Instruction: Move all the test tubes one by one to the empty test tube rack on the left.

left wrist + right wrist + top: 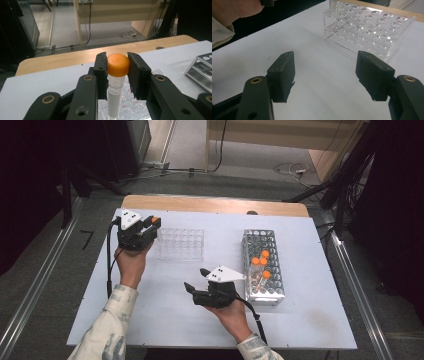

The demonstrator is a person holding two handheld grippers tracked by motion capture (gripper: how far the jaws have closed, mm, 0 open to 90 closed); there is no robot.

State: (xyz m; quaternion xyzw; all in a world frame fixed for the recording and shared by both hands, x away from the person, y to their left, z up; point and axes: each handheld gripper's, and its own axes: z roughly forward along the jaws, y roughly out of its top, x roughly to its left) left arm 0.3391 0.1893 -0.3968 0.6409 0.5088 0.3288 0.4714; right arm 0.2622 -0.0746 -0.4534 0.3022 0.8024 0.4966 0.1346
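Your left gripper [117, 68] clamps the orange-capped tube [117, 75] by its cap, upright at the clear rack's [181, 244] nine o'clock edge. Your right gripper [325, 75] is spread wide with nothing between its jaws, at the rack's five o'clock, the metal rack [262, 265] at its three o'clock.

Tube [115, 92] bottom beyond frame edge
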